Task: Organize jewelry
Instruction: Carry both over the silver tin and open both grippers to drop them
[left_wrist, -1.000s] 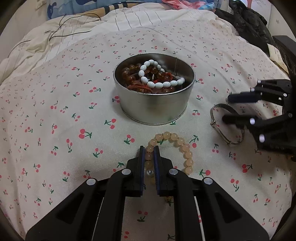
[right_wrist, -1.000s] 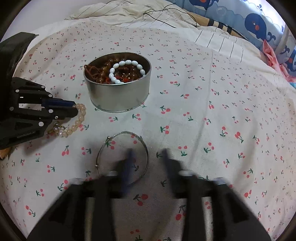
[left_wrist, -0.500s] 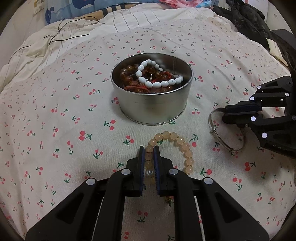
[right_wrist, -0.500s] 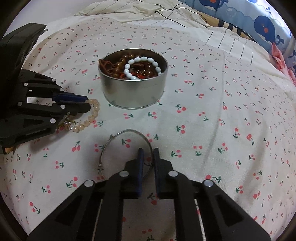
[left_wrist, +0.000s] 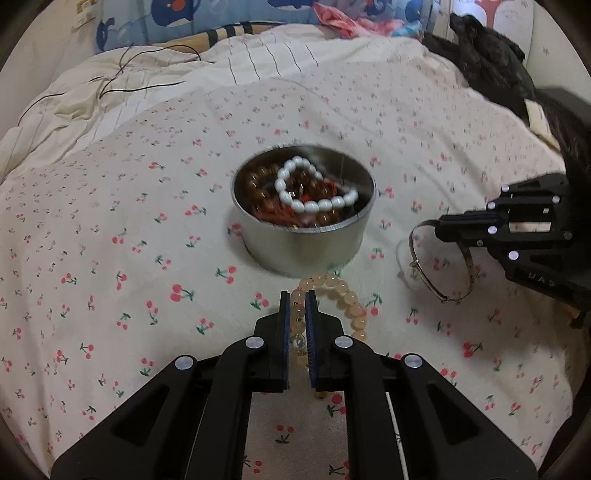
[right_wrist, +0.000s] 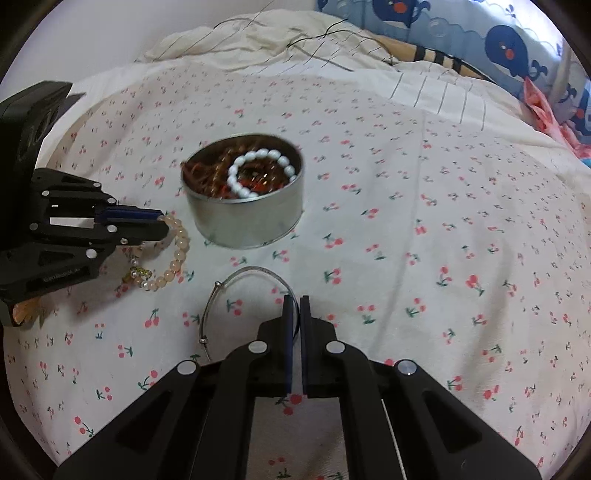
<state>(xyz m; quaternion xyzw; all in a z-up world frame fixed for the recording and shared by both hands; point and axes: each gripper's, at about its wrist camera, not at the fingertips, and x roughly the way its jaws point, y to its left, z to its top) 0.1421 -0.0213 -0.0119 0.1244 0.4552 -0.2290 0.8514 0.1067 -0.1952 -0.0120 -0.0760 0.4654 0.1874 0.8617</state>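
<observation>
Nearest the left wrist camera, the left gripper (left_wrist: 296, 299) is clenched on a peach beaded bracelet (left_wrist: 345, 299), its blue pads pinching the near side of the loop while the rest of the beads hang or lie just in front of the fingertips on the bed (left_wrist: 110, 258), whose sheet is printed with small cherries. From the right wrist view the same bracelet (right_wrist: 173, 254) curves away from that gripper (right_wrist: 162, 225), with a small gold charm and a pearl at its lower end.

Closest to the right wrist camera, the right gripper (right_wrist: 295, 301) has just been closing and now grasps the thin silver bangle (right_wrist: 229, 291) by its right-hand side; the wire passes between the pads. The bangle looks tilted up off the sheet, though motion blur makes that hard to judge.

Beyond both bracelets stands a round metal tin (left_wrist: 306, 243), close to the peach beads and near the bangle. It holds a white bead bracelet (left_wrist: 314, 192) on top of brown beads and red cord.

Farther back lie a cream striped quilt (left_wrist: 258, 51) with a thin black cable (left_wrist: 122, 74) across it, a whale-print pillow (right_wrist: 509, 40) and a dark garment (left_wrist: 491, 55).
</observation>
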